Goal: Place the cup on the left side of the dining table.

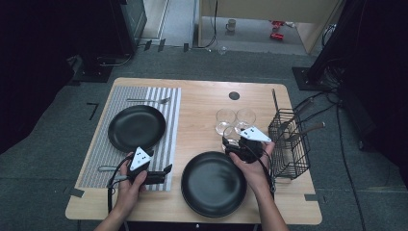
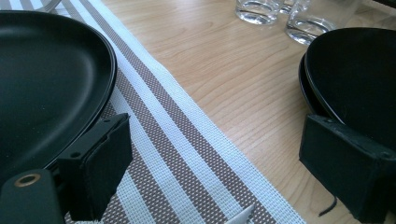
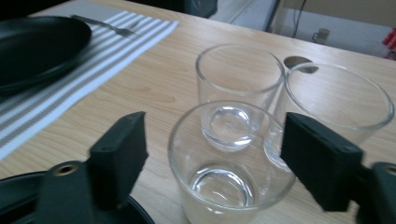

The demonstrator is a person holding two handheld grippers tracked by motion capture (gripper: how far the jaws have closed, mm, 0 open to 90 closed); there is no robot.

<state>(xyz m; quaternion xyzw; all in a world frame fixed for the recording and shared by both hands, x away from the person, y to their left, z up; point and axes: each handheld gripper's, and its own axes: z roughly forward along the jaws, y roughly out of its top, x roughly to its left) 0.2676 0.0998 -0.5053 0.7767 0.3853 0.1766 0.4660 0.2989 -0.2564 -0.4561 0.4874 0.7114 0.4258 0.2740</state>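
Observation:
Three clear glasses stand close together right of the table's middle. The nearest glass (image 3: 224,186) (image 1: 231,135) sits between the jaws of my right gripper (image 3: 215,154) (image 1: 230,142), which is open; its left pad stands clear of the glass wall. The other two glasses (image 3: 238,88) (image 3: 336,102) stand just behind it. My left gripper (image 1: 166,173) (image 2: 210,154) is open and low over the striped placemat (image 2: 163,140), with nothing between its jaws. One black plate (image 1: 137,127) (image 2: 46,84) lies on the placemat, and a second black plate (image 1: 213,185) (image 2: 355,79) lies on the bare wood near the front edge.
A black wire basket (image 1: 288,144) holding utensils stands at the table's right edge, close to my right hand. A fork (image 1: 149,100) (image 3: 112,25) lies at the far end of the placemat. A piece of cutlery (image 1: 108,168) lies on the mat beside my left hand.

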